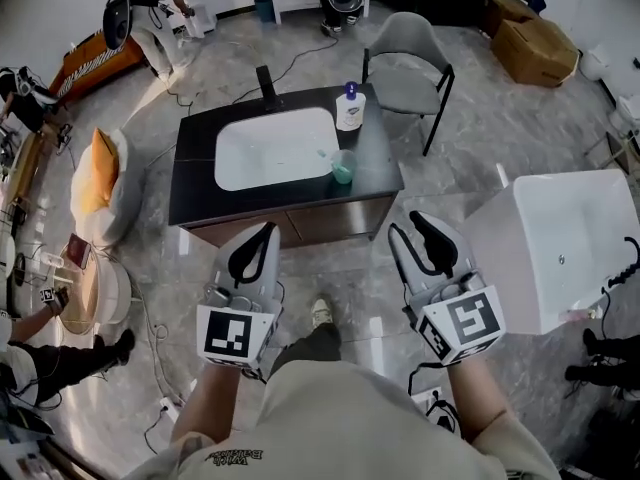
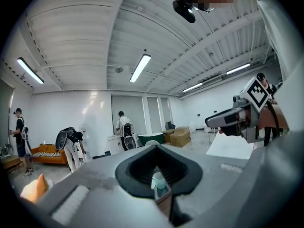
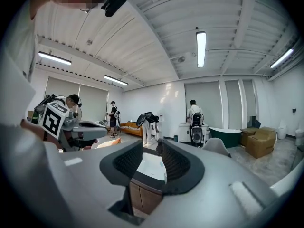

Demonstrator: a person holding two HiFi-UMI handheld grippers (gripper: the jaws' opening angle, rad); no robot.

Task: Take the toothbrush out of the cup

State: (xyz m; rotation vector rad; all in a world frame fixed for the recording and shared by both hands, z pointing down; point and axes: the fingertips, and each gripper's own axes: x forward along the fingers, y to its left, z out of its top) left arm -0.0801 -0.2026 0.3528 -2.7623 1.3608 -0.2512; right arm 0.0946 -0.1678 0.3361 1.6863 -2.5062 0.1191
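Approach: left gripper (image 1: 266, 228) fingers pressed together, right gripper (image 1: 411, 224) fingers spread (both empty); next, reach cup (image 1: 343, 169) at frame centre, pinch toothbrush (image 1: 334, 157).

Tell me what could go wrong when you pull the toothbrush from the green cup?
The cup stands near the front edge of the counter, so a nudge might tip it off. The toothbrush looks thin; the right gripper, jaws open, could miss it. The soap bottle just behind could get bumped.

Open floor (image 1: 345, 263) before vanity (image 1: 195, 173), soap bottle (image 1: 350, 108) behind cup (image 1: 343, 168), white tub (image 1: 560, 238) at right
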